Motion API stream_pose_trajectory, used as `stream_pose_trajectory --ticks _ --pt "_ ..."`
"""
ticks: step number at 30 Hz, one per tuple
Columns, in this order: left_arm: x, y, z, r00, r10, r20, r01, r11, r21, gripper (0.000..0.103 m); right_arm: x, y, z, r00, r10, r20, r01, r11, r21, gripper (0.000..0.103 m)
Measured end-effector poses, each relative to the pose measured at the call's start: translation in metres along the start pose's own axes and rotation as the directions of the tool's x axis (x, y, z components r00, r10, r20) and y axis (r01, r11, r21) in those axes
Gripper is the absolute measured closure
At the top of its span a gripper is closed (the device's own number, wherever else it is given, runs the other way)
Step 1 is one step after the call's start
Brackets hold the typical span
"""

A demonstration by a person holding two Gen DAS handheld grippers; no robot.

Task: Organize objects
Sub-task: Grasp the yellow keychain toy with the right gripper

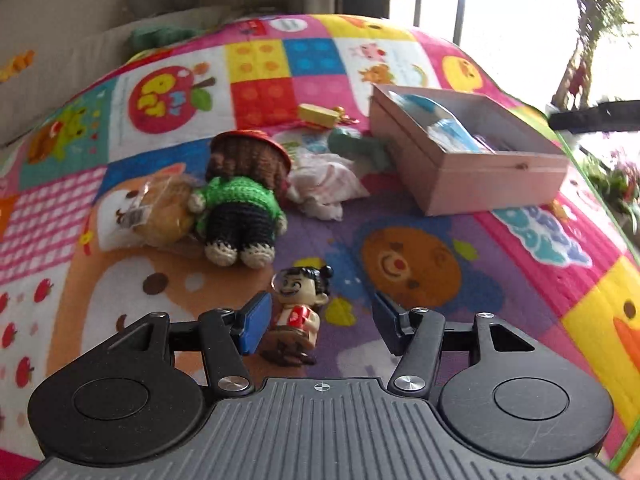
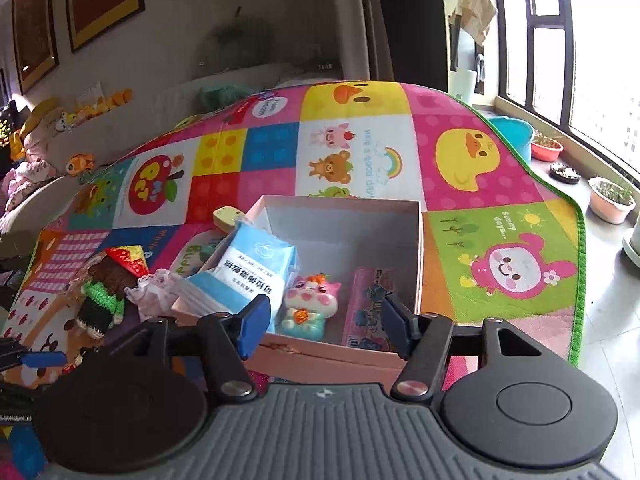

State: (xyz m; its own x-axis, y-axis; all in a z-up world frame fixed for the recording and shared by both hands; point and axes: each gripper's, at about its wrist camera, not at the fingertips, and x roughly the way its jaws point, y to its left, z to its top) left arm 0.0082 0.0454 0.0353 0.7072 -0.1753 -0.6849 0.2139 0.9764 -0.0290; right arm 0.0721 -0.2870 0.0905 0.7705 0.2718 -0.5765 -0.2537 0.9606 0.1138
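- On the patchwork play mat point(image 1: 404, 208), the left wrist view alone shows a small smiling figurine point(image 1: 298, 316) lying between the fingers of the left gripper point(image 1: 318, 326); the blue pads stand apart and the left one sits just beside it — whether it touches, I cannot tell.
- Farther off in that view lies a crocheted doll point(image 1: 240, 196) in a green top, with a wrapped bun point(image 1: 160, 208) at its left and a crumpled white cloth point(image 1: 328, 184) at its right.
- The right wrist view looks down into the pink box point(image 2: 416, 248) — the right gripper point(image 2: 320, 322) hovers over its near wall, fingers parted and holding nothing.
- Inside the box are a blue tissue pack point(image 2: 248, 272) with Chinese print, a cartoon pig toy point(image 2: 310, 304) and a pink packet point(image 2: 370, 308).
- Writing on the mat reads "Sunny days…" and "have a good day".
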Motion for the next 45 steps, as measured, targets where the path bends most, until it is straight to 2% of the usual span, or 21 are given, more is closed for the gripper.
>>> stream_pose_trajectory --ticks 2,4,6,7,10,12,15,16,19,20,23,26,28,29,31,33,34,36,41,43,45 --pt "0.003 0.004 0.002 0.999 -0.046 0.003 0.046 0.997 -0.057 0.042 -0.003 0.013 -0.001 1.000 0.023 0.002 -0.023 0.999 -0.035 0.040" --pt "0.006 0.003 0.005 0.992 -0.122 0.026 0.124 0.988 -0.094 0.042 -0.002 0.028 0.004 0.999 0.054 0.001 -0.054 0.996 -0.067 0.040" --pt "0.008 0.003 0.007 0.974 -0.214 0.075 0.222 0.967 -0.121 0.042 0.003 0.045 0.016 0.995 0.096 -0.010 -0.097 0.992 -0.081 0.040" --pt "0.008 0.005 0.007 0.967 -0.233 0.108 0.246 0.960 -0.137 0.042 0.007 0.051 0.025 0.992 0.122 -0.022 -0.123 0.990 -0.074 0.040" --pt "0.008 0.022 0.003 0.966 -0.145 0.215 0.190 0.960 -0.206 0.045 0.030 0.072 0.058 0.979 0.192 -0.070 -0.194 0.981 -0.019 0.040" --pt "0.009 0.045 -0.006 0.959 -0.065 0.274 0.149 0.942 -0.301 0.046 0.056 0.087 0.082 0.973 0.200 -0.113 -0.201 0.980 0.002 0.039" --pt "0.022 0.079 -0.020 0.946 -0.062 0.318 0.212 0.862 -0.461 0.046 0.112 0.111 0.110 0.969 0.153 -0.192 -0.158 0.987 -0.010 0.035" --pt "0.026 0.085 -0.025 0.941 -0.050 0.336 0.219 0.846 -0.487 0.046 0.133 0.122 0.116 0.970 0.119 -0.211 -0.129 0.991 -0.035 0.035" --pt "0.029 0.089 -0.028 0.943 -0.035 0.330 0.209 0.834 -0.510 0.046 0.202 0.149 0.128 0.966 -0.012 -0.260 -0.017 0.994 -0.106 0.035" --pt "0.027 0.089 -0.029 0.934 -0.036 0.356 0.221 0.840 -0.496 0.046 0.222 0.154 0.130 0.962 -0.040 -0.270 0.011 0.994 -0.110 0.035" --pt "0.028 0.084 -0.028 0.936 -0.048 0.348 0.217 0.857 -0.467 0.046 0.276 0.167 0.133 0.950 -0.117 -0.289 0.081 0.988 -0.135 0.035" --pt "0.028 0.086 -0.029 0.934 -0.058 0.352 0.230 0.851 -0.472 0.046 0.315 0.174 0.131 0.929 -0.190 -0.317 0.140 0.975 -0.176 0.035" --pt "0.032 0.090 -0.029 0.937 -0.065 0.342 0.237 0.838 -0.492 0.046 0.329 0.173 0.129 0.918 -0.235 -0.320 0.173 0.962 -0.211 0.050" --pt "0.034 0.092 -0.029 0.939 -0.070 0.337 0.242 0.830 -0.502 0.046 0.334 0.171 0.128 0.912 -0.245 -0.328 0.177 0.959 -0.224 0.070" --pt "0.035 0.097 -0.030 0.942 -0.080 0.326 0.251 0.813 -0.525 0.046 0.336 0.164 0.127 0.898 -0.258 -0.356 0.186 0.956 -0.226 0.078" --pt "0.036 0.099 -0.031 0.943 -0.081 0.322 0.253 0.804 -0.539 0.046 0.328 0.156 0.124 0.891 -0.238 -0.387 0.166 0.964 -0.209 0.091" --pt "0.036 0.099 -0.031 0.944 -0.081 0.321 0.253 0.802 -0.541 0.046 0.322 0.154 0.122 0.886 -0.225 -0.406 0.154 0.968 -0.200 0.095" --pt "0.036 0.098 -0.032 0.944 -0.081 0.321 0.252 0.804 -0.538 0.046 0.306 0.151 0.116 0.880 -0.187 -0.436 0.119 0.976 -0.180 0.099" --pt "0.035 0.098 -0.034 0.943 -0.073 0.325 0.248 0.803 -0.541 0.047 0.259 0.170 0.082 0.862 -0.069 -0.503 -0.020 0.985 -0.170 0.099" --pt "0.034 0.099 -0.034 0.942 -0.072 0.327 0.251 0.799 -0.546 0.047 0.236 0.178 0.065 0.863 -0.036 -0.505 -0.067 0.980 -0.185 0.099" --pt "0.033 0.100 -0.034 0.943 -0.062 0.328 0.245 0.796 -0.553 0.047 0.214 0.180 0.053 0.848 0.026 -0.529 -0.123 0.981 -0.148 0.099"
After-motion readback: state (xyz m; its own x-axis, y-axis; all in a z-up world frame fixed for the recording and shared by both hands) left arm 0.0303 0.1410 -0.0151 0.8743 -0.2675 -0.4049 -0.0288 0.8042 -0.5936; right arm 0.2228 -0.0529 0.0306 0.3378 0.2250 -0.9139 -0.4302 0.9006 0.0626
